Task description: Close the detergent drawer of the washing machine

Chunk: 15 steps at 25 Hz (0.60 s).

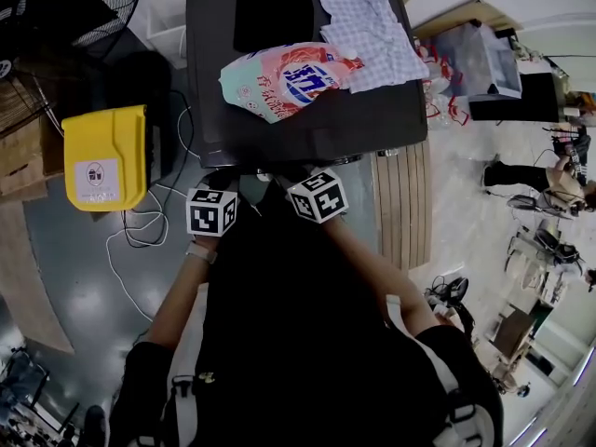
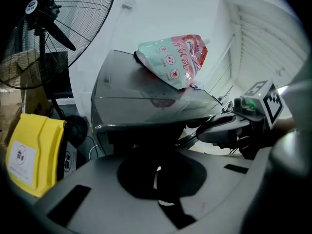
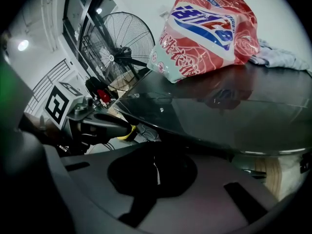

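Note:
The washing machine [image 1: 307, 128] stands ahead of me, and I see its dark glossy top [image 2: 141, 89] [image 3: 229, 106] in every view. Its front face lies in shadow under the top's edge, and I cannot make out the detergent drawer. My left gripper [image 2: 157, 175] is shut with nothing between its jaws, held just before the machine's front edge. My right gripper [image 3: 156, 169] is also shut and empty, close beside it. In the head view only their marker cubes show, left [image 1: 212, 210] and right [image 1: 318, 194], side by side at the machine's front.
A pink and blue detergent bag [image 1: 289, 77] [image 2: 173, 57] [image 3: 209, 30] and a checked cloth [image 1: 372, 31] lie on the machine's top. A yellow container [image 1: 107, 156] [image 2: 29, 155] and a standing fan [image 2: 53, 28] are to the left, with cables on the floor [image 1: 140, 236].

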Available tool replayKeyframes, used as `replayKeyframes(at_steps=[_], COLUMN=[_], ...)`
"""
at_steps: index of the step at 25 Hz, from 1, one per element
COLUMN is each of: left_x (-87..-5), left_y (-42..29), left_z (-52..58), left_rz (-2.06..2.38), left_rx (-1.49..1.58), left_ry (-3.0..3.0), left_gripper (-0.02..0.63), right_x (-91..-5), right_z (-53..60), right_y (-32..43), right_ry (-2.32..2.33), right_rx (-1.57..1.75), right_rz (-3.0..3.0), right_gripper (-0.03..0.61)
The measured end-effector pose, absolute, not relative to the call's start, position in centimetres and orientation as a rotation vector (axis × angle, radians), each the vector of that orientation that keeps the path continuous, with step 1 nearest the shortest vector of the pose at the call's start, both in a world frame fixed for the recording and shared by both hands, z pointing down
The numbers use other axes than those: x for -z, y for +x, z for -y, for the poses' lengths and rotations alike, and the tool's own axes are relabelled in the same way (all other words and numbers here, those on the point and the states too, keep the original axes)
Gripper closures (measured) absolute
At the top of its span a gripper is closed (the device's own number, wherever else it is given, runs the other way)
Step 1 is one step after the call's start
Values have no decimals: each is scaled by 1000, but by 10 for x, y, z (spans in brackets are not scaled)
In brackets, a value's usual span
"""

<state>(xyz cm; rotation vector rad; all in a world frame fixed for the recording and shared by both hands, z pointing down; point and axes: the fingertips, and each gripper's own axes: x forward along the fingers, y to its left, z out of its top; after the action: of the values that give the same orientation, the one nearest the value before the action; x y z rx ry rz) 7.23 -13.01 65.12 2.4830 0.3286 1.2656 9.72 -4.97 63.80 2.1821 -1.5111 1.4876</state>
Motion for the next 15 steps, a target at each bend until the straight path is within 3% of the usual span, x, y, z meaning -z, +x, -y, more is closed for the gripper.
replayKeyframes(at_steps=[15], left_x=[-593], left_y=[54], left_z=[141], left_rz=[-216], left_rx=[-1102], left_ry=[2638], left_gripper=[603], right_x=[-587], right_z=[47], right_y=[84], right_ry=[2163], right_rx=[-1329], right_rz=[1632], right_gripper=[561])
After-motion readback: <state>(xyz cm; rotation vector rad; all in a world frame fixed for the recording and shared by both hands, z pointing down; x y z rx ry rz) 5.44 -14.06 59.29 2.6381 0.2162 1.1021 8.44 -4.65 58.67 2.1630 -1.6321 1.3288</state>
